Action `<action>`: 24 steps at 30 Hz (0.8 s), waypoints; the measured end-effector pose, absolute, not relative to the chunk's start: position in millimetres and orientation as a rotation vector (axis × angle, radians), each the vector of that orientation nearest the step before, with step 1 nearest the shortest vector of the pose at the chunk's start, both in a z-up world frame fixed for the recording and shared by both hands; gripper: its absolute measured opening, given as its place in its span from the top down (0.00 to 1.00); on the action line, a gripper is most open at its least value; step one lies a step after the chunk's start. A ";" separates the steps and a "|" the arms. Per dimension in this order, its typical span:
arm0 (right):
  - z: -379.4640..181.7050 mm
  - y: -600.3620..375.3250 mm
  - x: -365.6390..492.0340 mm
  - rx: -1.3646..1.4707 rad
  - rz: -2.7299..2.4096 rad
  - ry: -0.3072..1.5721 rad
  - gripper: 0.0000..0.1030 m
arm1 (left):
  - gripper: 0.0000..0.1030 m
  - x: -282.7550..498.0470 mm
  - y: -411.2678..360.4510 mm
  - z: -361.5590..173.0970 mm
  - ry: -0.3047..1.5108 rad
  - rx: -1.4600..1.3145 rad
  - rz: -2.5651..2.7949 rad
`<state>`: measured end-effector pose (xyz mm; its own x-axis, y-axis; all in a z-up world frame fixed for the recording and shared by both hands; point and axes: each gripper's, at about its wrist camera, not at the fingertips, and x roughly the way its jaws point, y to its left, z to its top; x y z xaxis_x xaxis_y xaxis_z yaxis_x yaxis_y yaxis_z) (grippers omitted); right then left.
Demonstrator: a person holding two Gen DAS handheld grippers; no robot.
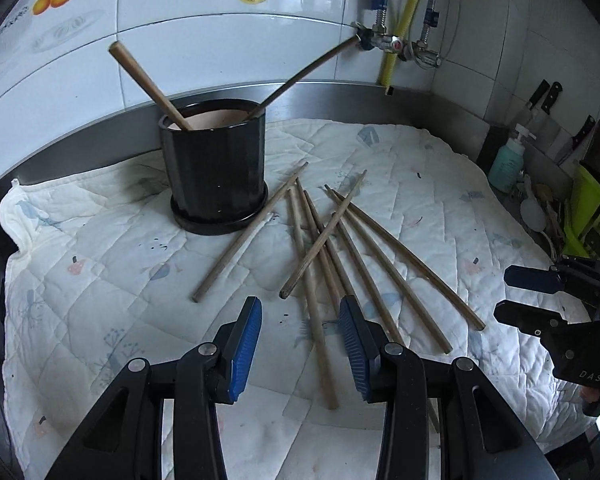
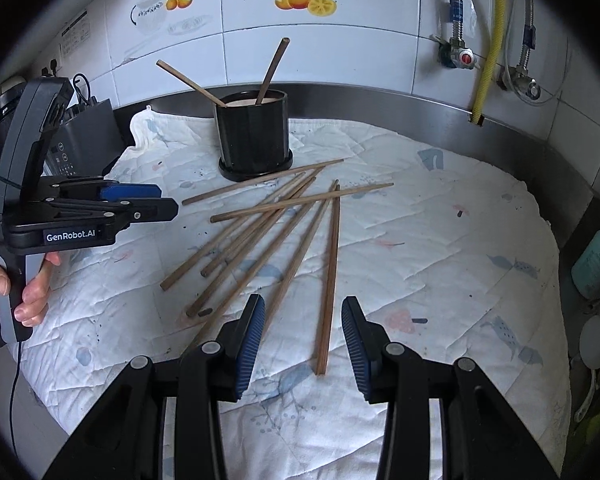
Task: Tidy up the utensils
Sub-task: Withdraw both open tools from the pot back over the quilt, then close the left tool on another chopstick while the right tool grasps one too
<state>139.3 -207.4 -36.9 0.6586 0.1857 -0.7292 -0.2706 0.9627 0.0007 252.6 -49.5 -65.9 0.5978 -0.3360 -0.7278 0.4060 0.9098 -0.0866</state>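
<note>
- The quilted cloth (image 1: 100, 280) covers the counter; most of the work is left.
- The black holder (image 1: 216, 168) stands far on it, with two chopsticks (image 1: 152, 84) inside.
- About seven loose chopsticks (image 2: 260, 232) lie crossed nearer.
- The left gripper (image 1: 300, 344) and right gripper (image 2: 303, 340) are wide apart, holding nothing.

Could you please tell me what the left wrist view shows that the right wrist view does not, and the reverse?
Only the left wrist view shows the knives and the green rack. Only the right wrist view shows the dark appliance and the person's hand. Both show the black holder with two chopsticks in it, loose chopsticks on the quilted cloth, and both sets of jaws open.
</note>
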 end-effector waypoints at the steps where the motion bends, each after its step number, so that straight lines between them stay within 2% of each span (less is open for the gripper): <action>1: -39.8 -209.4 138.8 -0.103 0.255 0.820 0.57 | 0.57 256.1 -52.0 -68.8 0.827 0.097 -0.430; 22: -69.9 -228.2 144.5 0.018 0.214 0.871 0.57 | 0.58 318.6 -81.4 -112.5 0.835 0.160 -0.492; 24: -71.9 -228.7 146.8 0.023 0.214 0.876 0.57 | 0.61 321.0 -83.8 -113.8 0.826 0.168 -0.501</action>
<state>146.8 -228.7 -71.9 0.6203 0.1950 -0.7597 -0.1765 0.9785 0.1071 321.0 -83.8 -113.8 0.5692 -0.3604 -0.7390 0.4887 0.8711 -0.0484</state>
